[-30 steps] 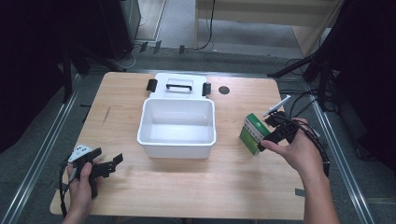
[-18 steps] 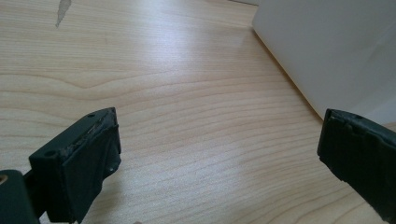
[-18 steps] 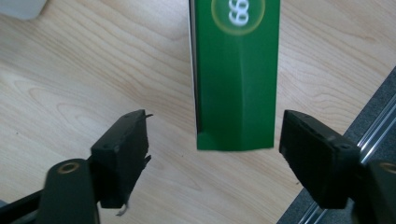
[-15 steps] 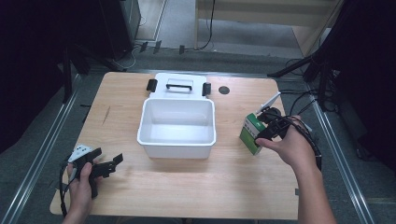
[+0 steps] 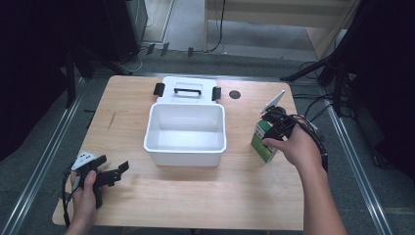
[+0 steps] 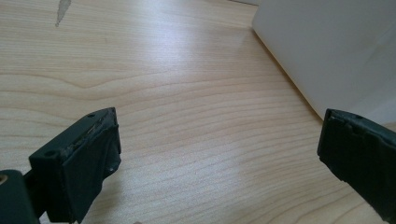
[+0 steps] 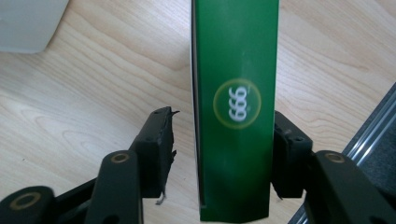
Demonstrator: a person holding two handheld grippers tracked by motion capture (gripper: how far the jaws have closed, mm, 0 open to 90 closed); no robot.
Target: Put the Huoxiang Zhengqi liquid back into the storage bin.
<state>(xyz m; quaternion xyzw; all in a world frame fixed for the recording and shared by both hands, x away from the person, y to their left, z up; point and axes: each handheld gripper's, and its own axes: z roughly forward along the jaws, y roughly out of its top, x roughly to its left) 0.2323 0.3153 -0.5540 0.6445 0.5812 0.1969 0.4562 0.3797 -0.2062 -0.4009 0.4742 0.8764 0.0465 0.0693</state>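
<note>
A green box (image 5: pixel 261 143) with a "999" mark stands upright on the wooden table (image 5: pixel 205 196), to the right of the white bin (image 5: pixel 185 157). My right gripper (image 5: pixel 275 125) is open around the box, which stands between its jaws. In the right gripper view the green box (image 7: pixel 236 107) touches the right jaw, and a small gap is left at the left jaw of my right gripper (image 7: pixel 224 119). My left gripper (image 5: pixel 111 164) lies low near the table's front left corner, open, with nothing in it. Bare wood shows between the jaws of the left gripper (image 6: pixel 219 121).
The white bin's lid (image 5: pixel 187 88), with a black handle and clips, lies flat behind the bin. A small black disc (image 5: pixel 235 94) sits near the far edge. The bin wall (image 6: pixel 327 46) is close on the left gripper's right. A metal rail (image 7: pixel 373 130) runs along the table's right edge.
The right hand has moved left and forward up to the green box, bringing its jaws around it. The box and the left gripper have stayed where they were.
</note>
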